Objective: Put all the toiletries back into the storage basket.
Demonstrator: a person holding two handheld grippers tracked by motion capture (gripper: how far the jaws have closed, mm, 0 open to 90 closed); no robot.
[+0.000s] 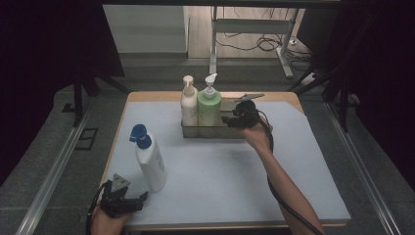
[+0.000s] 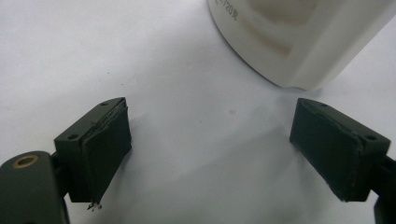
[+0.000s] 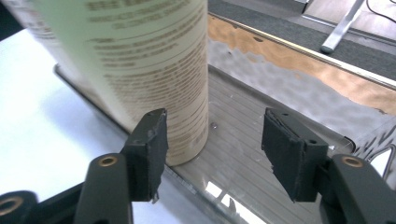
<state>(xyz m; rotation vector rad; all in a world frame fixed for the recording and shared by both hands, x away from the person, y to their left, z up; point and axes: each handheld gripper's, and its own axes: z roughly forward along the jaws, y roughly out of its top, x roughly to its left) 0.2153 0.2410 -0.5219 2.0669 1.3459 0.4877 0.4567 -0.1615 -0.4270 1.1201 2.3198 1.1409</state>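
Observation:
A clear tray (image 1: 215, 132) at the back middle of the table holds a cream pump bottle (image 1: 188, 105) and a green pump bottle (image 1: 209, 110), both upright. My right gripper (image 1: 229, 119) hovers over the tray's right part, just right of the green bottle. In the right gripper view the jaws (image 3: 215, 126) stand open; the green bottle (image 3: 154, 60) rises behind the left jaw and nothing lies between the pads. A white bottle with a blue pump (image 1: 150, 164) stands front left. My left gripper (image 1: 139, 199) rests open near its base (image 2: 299, 42), apart from it.
A white mat (image 1: 220, 171) covers the wooden tabletop, whose edge shows behind the tray (image 3: 289, 60). The tray's ribbed floor (image 3: 243, 135) is bare to the right of the green bottle. A metal table frame and cables (image 1: 254, 34) lie on the floor beyond.

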